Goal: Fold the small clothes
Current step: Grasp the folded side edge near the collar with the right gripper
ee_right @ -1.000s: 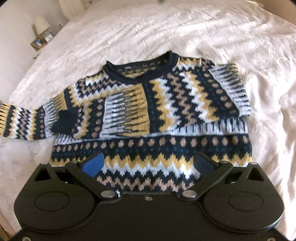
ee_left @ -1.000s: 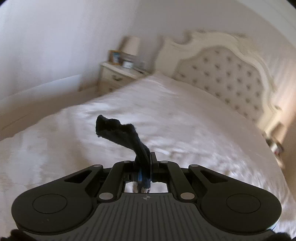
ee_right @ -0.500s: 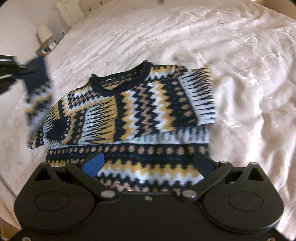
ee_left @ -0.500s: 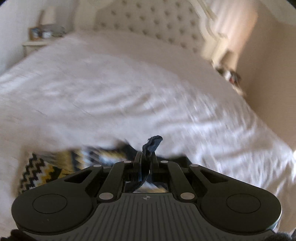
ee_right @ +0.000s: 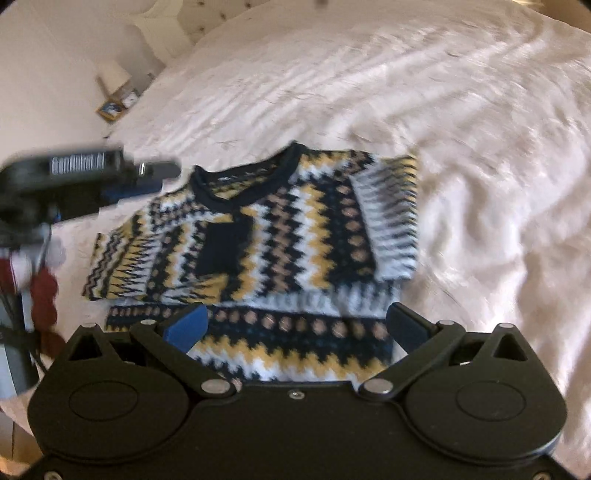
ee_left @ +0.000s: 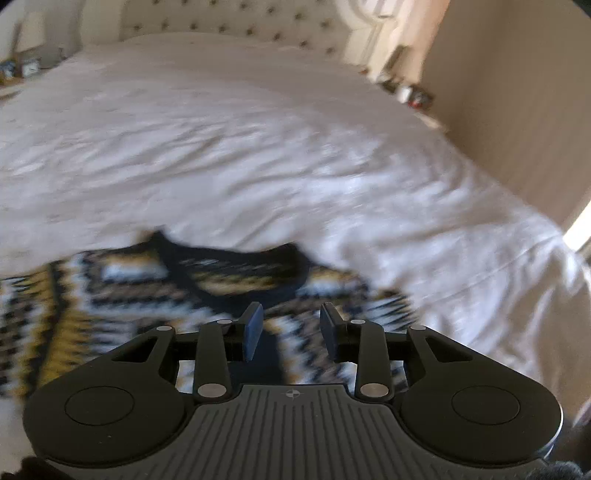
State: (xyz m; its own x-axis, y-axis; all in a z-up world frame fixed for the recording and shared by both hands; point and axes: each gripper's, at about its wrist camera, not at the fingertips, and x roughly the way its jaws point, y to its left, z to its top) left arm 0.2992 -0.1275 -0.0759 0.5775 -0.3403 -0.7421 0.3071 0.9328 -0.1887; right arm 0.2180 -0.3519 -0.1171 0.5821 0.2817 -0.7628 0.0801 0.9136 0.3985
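Sleeves were the step in hand, as I judged it: both lay folded inward over the chest of the patterned knit sweater [ee_right: 280,236], the navy cuff [ee_right: 221,247] of one resting near the middle of the front, the other sleeve [ee_right: 388,221] doubled back along the opposite side. The left gripper [ee_left: 290,328] hung just above the garment below the neckline, its jaws opening with nothing between them but bare air over the knit. The right gripper [ee_right: 295,325] hovered over the hem with its jaws spread wide and empty.

The next move, to my mind, called for taking the hem band with both tongs and carrying it up toward the collar [ee_right: 243,181], keeping the folded sleeves from sliding out as the lower half came over. A pinch on the top layer alone would likely drag the front and leave the back behind.

The sweater lay face up on the white bedspread [ee_right: 406,92], well in from the bed's edges and nearer the foot than the tufted headboard [ee_left: 236,22]. It was thick and soft, zigzagged in navy, mustard, tan and white, with a dark ribbed neck. Both views were blurred, so the finer stitch detail escaped me.
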